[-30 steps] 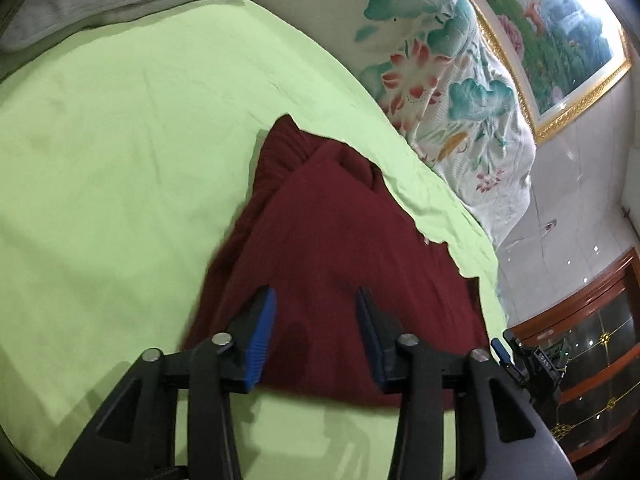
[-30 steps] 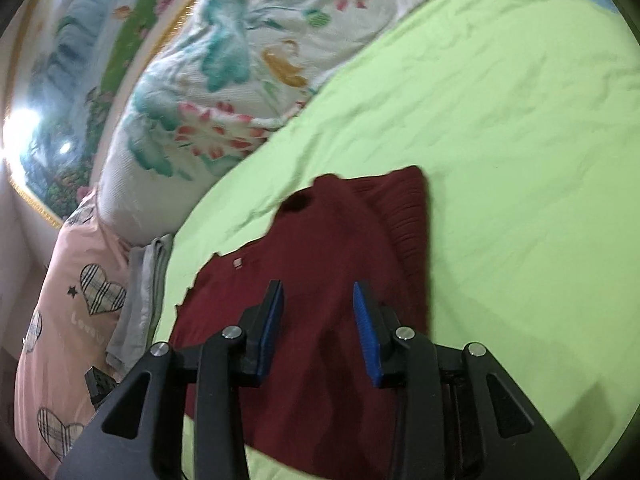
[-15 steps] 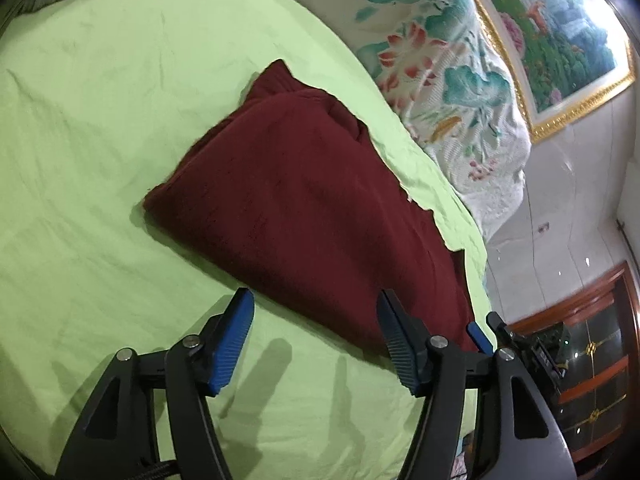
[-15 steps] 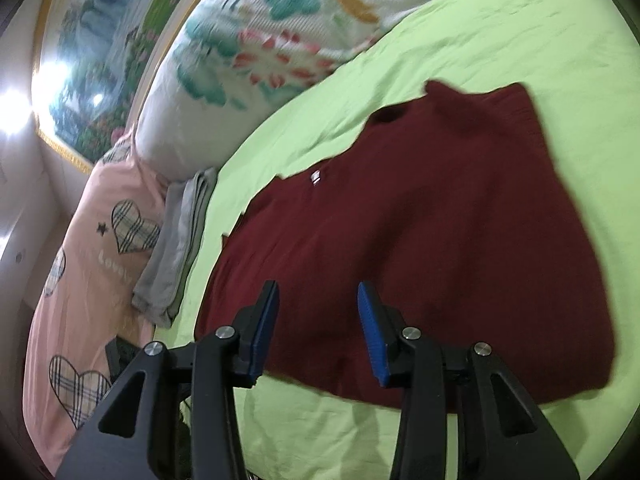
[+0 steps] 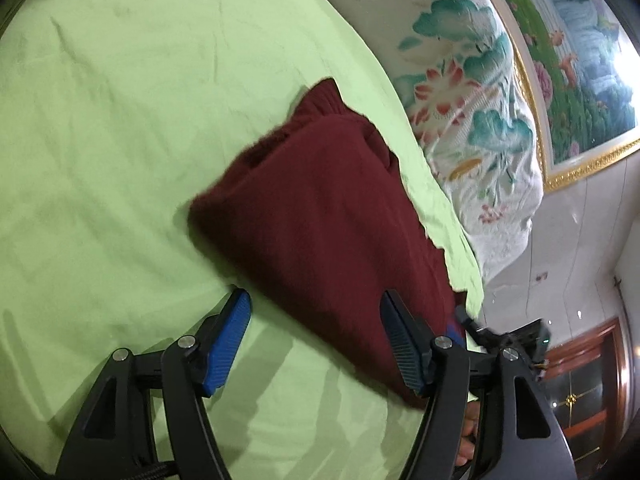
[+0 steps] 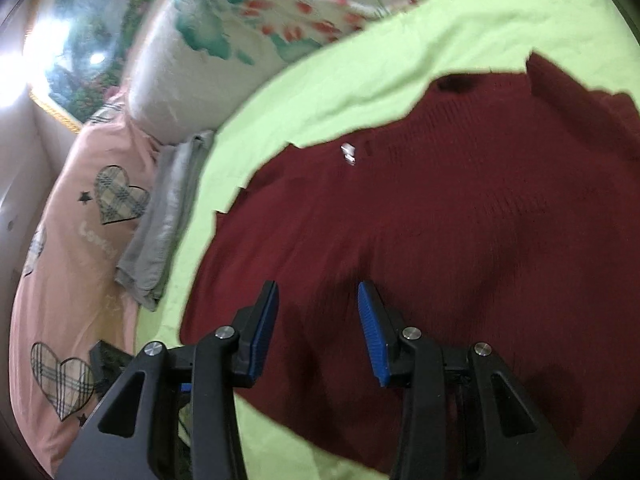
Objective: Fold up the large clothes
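done: red sweater lies folded on bed | left claw opening, empty | right claw open, empty | left: maybe another fold

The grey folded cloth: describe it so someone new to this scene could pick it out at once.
Start from the green sheet that covers the bed. Along its edge lie a floral pillow and a pink quilt with plaid hearts. The grey cloth is wedged between the sheet and the quilt: a narrow, plain, folded stack, unlike the printed bedding and the maroon sweater.
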Demonstrator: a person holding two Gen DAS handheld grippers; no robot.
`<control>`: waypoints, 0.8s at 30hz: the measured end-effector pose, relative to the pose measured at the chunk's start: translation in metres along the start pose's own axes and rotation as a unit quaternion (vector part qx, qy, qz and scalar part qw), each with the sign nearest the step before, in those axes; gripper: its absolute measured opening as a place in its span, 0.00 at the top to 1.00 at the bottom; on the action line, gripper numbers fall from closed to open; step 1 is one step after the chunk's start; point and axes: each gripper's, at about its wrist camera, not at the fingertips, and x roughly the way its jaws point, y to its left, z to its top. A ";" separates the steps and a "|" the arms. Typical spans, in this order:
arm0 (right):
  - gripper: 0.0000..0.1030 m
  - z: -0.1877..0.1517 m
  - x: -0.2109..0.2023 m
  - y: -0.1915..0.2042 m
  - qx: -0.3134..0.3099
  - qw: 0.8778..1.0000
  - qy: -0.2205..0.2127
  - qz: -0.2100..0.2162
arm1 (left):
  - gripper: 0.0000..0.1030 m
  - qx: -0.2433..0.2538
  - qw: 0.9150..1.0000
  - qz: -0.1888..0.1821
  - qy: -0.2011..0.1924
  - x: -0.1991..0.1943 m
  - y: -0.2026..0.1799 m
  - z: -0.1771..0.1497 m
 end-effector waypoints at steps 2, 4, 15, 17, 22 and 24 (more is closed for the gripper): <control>0.59 0.001 0.015 -0.011 0.019 1.000 0.020 -0.005 | 0.33 0.002 1.000 0.006 -0.013 0.005 -0.001 0.007; 0.59 0.000 0.018 -0.012 0.017 1.000 0.014 -0.002 | 0.33 0.007 0.999 0.013 -0.030 0.011 -0.002 0.013; 0.57 0.010 -0.013 -0.021 0.035 0.999 -0.006 0.027 | 0.93 0.046 0.998 0.014 -0.042 0.030 -0.038 0.041; 0.57 0.015 -0.019 -0.026 0.041 0.999 -0.011 0.028 | 0.94 0.083 0.995 0.000 -0.046 0.027 -0.064 0.038; 0.48 0.027 -0.037 -0.046 0.088 0.993 -0.028 0.075 | 0.94 0.206 0.977 -0.043 -0.026 0.038 -0.151 0.014; 0.48 0.030 -0.045 -0.062 0.123 0.986 -0.037 0.108 | 0.94 0.259 0.964 -0.059 -0.004 0.054 -0.185 -0.008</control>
